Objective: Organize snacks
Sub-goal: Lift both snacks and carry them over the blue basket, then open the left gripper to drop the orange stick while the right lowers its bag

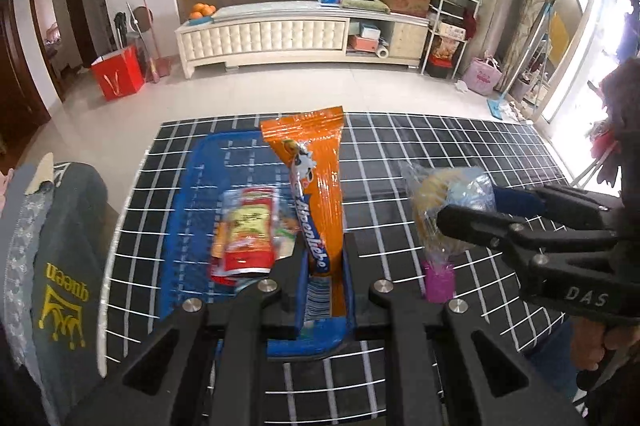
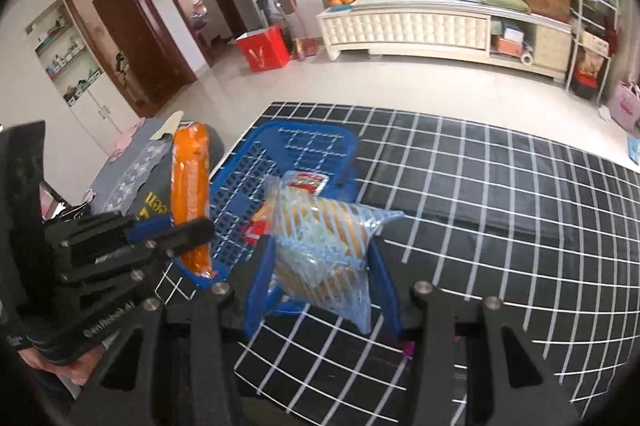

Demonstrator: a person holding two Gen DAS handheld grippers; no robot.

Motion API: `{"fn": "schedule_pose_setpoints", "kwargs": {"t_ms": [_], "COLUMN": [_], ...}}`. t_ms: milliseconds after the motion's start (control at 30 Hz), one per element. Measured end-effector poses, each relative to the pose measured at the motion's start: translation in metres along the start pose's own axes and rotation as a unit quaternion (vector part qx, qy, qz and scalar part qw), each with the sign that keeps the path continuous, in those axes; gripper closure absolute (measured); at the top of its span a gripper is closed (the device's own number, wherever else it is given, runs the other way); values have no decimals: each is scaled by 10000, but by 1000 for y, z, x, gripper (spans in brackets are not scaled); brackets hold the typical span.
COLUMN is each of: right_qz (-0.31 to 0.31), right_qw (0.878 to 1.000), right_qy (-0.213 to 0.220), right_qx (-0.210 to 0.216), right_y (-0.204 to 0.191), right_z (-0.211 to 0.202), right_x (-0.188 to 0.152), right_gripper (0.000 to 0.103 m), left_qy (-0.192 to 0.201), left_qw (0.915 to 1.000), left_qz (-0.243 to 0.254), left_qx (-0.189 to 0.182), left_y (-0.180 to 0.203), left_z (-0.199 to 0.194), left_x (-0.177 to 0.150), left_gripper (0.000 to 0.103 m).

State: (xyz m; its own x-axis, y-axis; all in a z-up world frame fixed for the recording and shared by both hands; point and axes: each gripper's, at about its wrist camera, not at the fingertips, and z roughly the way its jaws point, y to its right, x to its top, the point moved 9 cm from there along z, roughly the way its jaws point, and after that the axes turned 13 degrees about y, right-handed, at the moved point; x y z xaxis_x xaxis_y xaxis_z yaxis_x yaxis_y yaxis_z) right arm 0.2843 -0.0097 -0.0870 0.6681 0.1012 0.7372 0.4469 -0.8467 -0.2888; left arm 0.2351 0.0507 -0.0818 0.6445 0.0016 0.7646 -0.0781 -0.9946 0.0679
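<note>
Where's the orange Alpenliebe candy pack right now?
The orange Alpenliebe pack is held upright in the left gripper, centre of the left wrist view, over the blue basket with the red snack packet on its left.

Readable marks only. Orange snack pack (image 1: 320, 193) held between my left fingers: brand "Alpenliebe", white on a blue band, with a barcode at its lower end. My right gripper (image 1: 460, 222), body: "DAS". Grey cloth (image 1: 64, 266) at the table's left edge: yellow "queen" above a crown, upside down from here. Other print too blurred.
</note>
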Motion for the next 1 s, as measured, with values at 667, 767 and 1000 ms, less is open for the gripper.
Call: {"fn": "schedule_pose_setpoints", "kwargs": {"t_ms": [667, 767, 1000], "right_qz": [-172, -182, -206], "right_qw": [9982, 9979, 9978], "right_qy": [-571, -626, -628], "right_qx": [-36, -60, -103], "right_y": [-50, -48, -47], "right_z": [82, 83, 80], "right_x": [-19, -23, -19], "right_gripper": [51, 51, 51], "left_qy": [-775, -927, -970], "left_qw": [9958, 9947, 9936], "left_qz": [-457, -414, -557], "left_qx": [-151, -152, -120], "left_y": [-75, -75, -80], "left_z": [46, 53, 54], "left_x": [-52, -62, -67], "left_gripper": [89, 89, 70]}}
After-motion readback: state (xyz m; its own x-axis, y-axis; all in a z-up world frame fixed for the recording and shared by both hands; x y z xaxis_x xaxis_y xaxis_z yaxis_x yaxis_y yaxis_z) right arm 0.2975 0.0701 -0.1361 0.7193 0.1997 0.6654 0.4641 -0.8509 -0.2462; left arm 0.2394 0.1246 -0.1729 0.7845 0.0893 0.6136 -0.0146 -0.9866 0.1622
